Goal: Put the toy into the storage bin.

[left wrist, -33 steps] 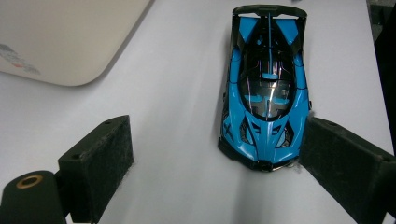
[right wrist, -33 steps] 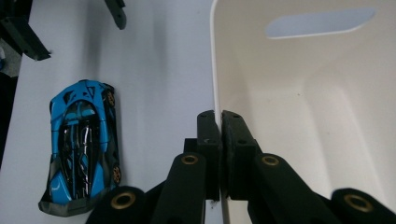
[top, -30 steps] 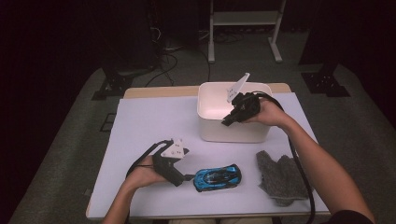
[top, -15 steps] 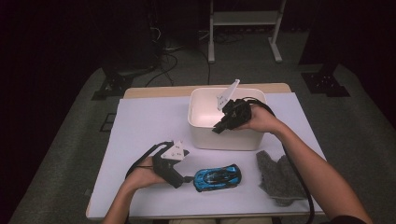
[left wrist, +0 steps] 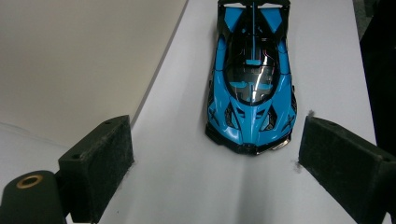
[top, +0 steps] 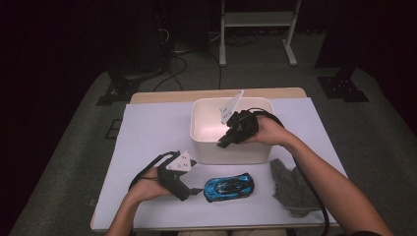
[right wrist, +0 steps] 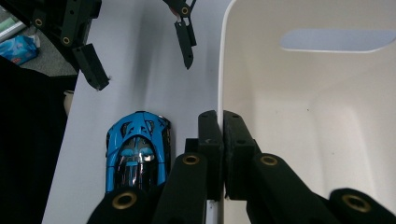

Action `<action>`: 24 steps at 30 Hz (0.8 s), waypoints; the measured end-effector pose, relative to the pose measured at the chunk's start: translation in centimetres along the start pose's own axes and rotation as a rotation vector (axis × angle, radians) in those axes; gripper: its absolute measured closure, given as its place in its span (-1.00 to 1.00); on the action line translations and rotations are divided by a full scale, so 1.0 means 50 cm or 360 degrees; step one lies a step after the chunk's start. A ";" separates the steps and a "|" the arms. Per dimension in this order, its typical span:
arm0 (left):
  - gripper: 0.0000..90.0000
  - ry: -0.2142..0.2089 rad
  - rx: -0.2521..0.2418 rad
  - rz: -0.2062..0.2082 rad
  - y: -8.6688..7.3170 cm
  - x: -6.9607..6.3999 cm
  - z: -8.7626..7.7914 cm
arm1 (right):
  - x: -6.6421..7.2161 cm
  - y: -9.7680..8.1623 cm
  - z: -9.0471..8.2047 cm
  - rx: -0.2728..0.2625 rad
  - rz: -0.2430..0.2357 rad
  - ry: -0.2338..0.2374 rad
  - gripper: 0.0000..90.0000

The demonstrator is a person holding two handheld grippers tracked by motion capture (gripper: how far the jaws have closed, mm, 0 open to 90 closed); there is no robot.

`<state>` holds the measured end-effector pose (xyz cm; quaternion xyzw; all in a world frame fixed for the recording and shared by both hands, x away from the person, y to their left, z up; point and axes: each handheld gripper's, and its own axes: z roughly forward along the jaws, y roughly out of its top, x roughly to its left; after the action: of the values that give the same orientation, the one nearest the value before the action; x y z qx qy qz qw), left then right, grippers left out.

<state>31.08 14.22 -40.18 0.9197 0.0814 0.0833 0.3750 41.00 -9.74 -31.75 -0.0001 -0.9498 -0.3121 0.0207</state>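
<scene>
white bin (top: pixel 231 147) at table (top: pixel 147 123) centre, right gripper (right wrist: pixel 219 135) clamped tight on its near wall, grey cloth (top: pixel 290 187) at bin's 5 o'clock, left gripper (left wrist: pixel 215 158) jaws wide, nothing held, blue toy car (top: pixel 229 186) at bin's 6 o'clock, nose just ahead of them

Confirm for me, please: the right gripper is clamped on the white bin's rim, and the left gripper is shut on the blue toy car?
Not quite. The left gripper is open: the left gripper view shows its jaws wide apart, the blue toy car just ahead, untouched. The right gripper does clamp the white bin rim.
</scene>
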 end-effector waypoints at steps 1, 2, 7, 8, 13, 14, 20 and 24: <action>-0.78 0.0000 0.0003 0.0002 -0.001 0.000 0.000 | 0.002 0.001 0.001 0.0006 0.0000 -0.0001 0.93; -0.79 0.0003 0.0009 0.0007 -0.002 0.001 -0.001 | 0.003 0.002 0.003 0.0009 -0.0002 -0.0001 0.92; -0.79 -0.0005 0.0010 -0.0009 -0.005 -0.001 0.000 | 0.012 0.005 0.006 0.0012 -0.0004 0.0008 0.92; -0.79 -0.0006 0.0019 0.0002 -0.005 0.000 -0.001 | 0.012 0.004 0.006 0.0009 -0.0001 0.0006 0.92; -0.79 -0.0004 0.0015 -0.0005 -0.008 0.000 -0.003 | 0.020 0.006 0.008 -0.0005 -0.0014 0.0003 0.92; -0.79 -0.0004 0.0019 -0.0008 -0.008 0.001 -0.003 | 0.024 0.008 0.010 0.0004 -0.0018 0.0012 0.92; -0.79 -0.0008 0.0008 -0.0005 -0.011 -0.001 -0.005 | 0.023 0.009 0.005 0.0013 0.0023 0.0009 0.76; -0.79 0.0003 0.0010 -0.0009 -0.017 0.004 -0.010 | 0.030 0.006 -0.020 -0.0052 0.0049 -0.0025 0.49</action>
<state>31.08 15.19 -40.39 0.9205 0.0847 0.0827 0.3724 39.53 -10.08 -30.72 -0.0175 -0.9446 -0.3272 0.0179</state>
